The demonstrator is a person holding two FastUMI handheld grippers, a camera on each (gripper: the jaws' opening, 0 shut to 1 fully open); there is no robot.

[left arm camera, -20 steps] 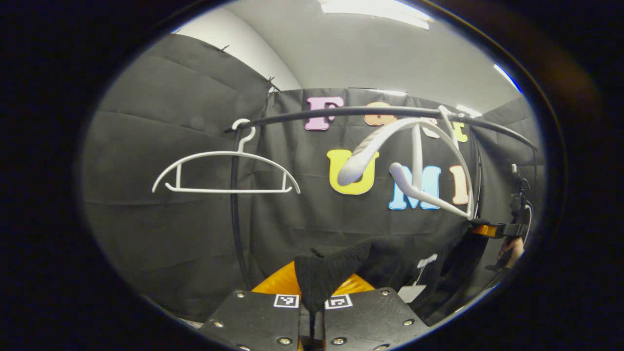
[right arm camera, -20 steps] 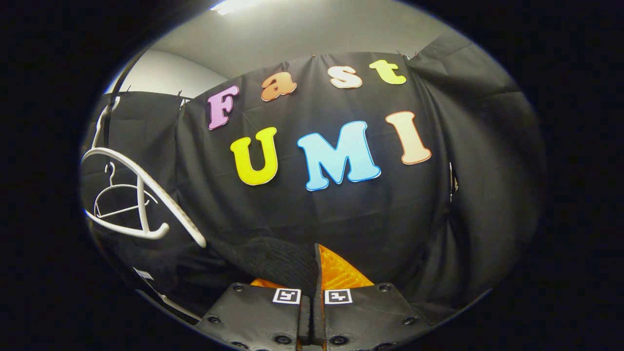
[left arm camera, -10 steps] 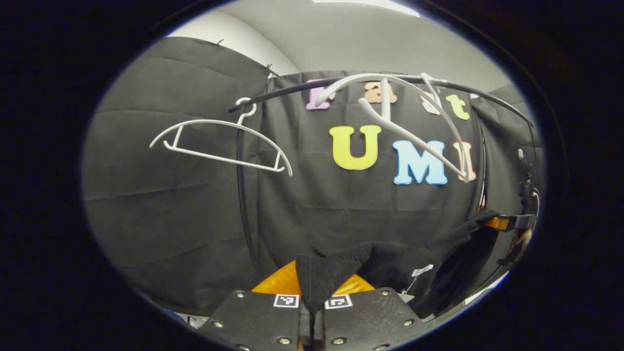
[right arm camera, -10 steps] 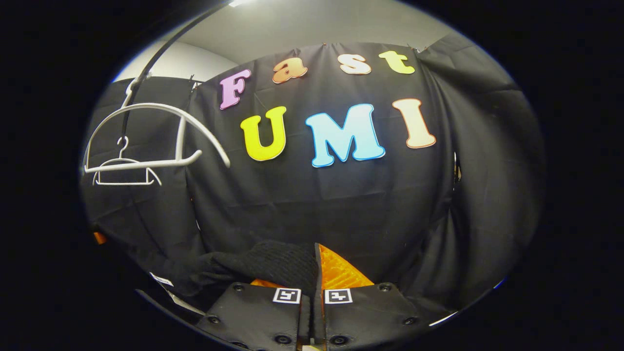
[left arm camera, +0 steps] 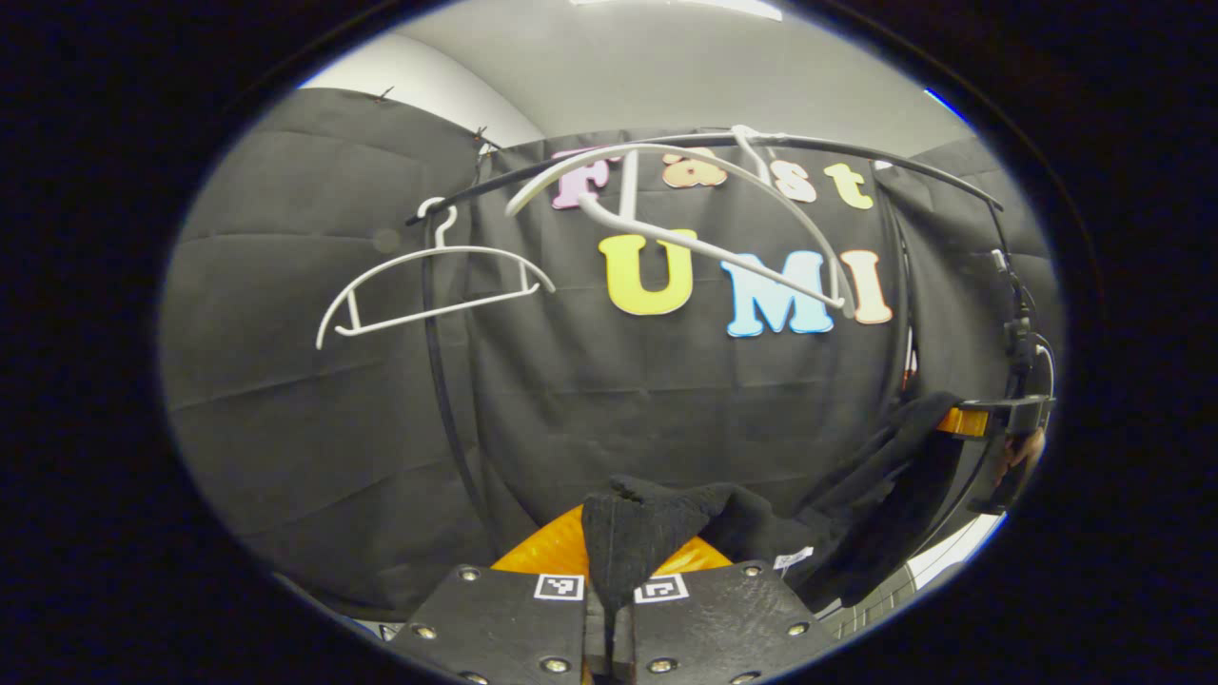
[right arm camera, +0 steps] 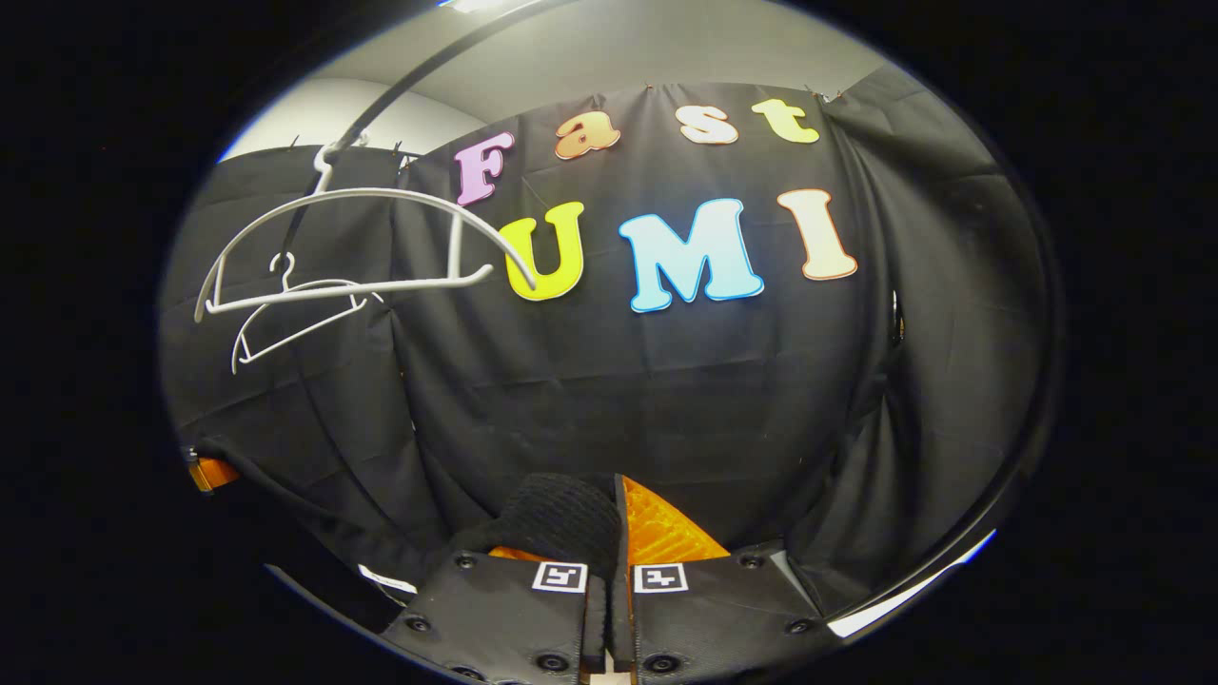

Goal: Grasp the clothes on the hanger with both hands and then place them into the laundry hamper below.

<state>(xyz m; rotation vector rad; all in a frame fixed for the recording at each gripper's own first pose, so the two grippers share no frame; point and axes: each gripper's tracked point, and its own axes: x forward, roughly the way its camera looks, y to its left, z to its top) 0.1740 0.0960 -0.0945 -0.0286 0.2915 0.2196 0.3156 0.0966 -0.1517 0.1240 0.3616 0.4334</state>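
Note:
A black knitted garment (left arm camera: 761,528) hangs slack between my two grippers, off the hanger. My left gripper (left arm camera: 611,609) is shut on one bunched end of it. Across the left gripper view the cloth runs right to the other gripper (left arm camera: 990,419), held by a hand at the far right edge. In the right gripper view my right gripper (right arm camera: 609,609) is shut on the garment's other end (right arm camera: 561,518), which trails down to the left. The bare white hanger (left arm camera: 666,205) that held it swings tilted on the black rail (left arm camera: 837,152); it shows too as the hanger (right arm camera: 352,247).
A second bare white hanger (left arm camera: 428,290) hangs on the same rail, left of a black upright pole (left arm camera: 442,381). Black cloth walls stand close behind. A pale strip of floor (left arm camera: 942,561) shows at the lower right.
Both grippers have dropped with the garment, so the rail and hangers now sit higher in both views. The freed hanger keeps swinging, and the second hanger has tilted.

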